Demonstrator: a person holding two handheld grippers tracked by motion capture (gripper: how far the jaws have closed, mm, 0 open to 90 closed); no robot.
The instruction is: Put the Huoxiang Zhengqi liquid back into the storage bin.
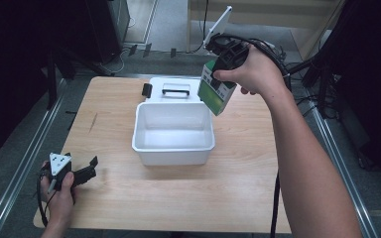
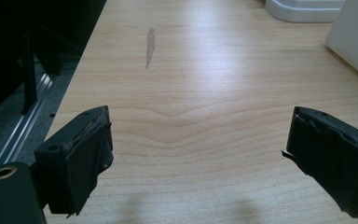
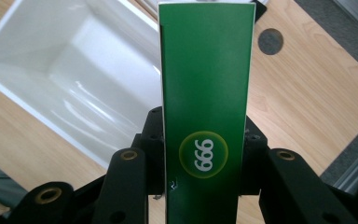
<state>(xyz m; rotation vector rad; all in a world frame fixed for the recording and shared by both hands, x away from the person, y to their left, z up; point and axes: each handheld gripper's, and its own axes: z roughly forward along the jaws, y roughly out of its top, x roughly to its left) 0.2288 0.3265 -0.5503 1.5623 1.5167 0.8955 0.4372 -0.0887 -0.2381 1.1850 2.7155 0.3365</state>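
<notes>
My right gripper (image 1: 224, 69) is shut on a green box (image 1: 217, 91) and holds it tilted in the air over the back right corner of the open white bin (image 1: 173, 156). In the right gripper view the box (image 3: 207, 93) stands upright between the jaws of my right gripper (image 3: 205, 144), showing a round logo, with the bin (image 3: 74, 70) below to the left. My left gripper (image 1: 93, 166) rests low near the table's front left corner, open with nothing in it. In its own view the left gripper (image 2: 198, 135) has bare wood between its wide-apart jaws.
A white lid (image 1: 174, 89) with a dark handle lies flat just behind the bin, a black clip (image 1: 147, 89) at its left. A dark round hole (image 3: 270, 41) marks the tabletop near the box. Metal rails run along both table sides.
</notes>
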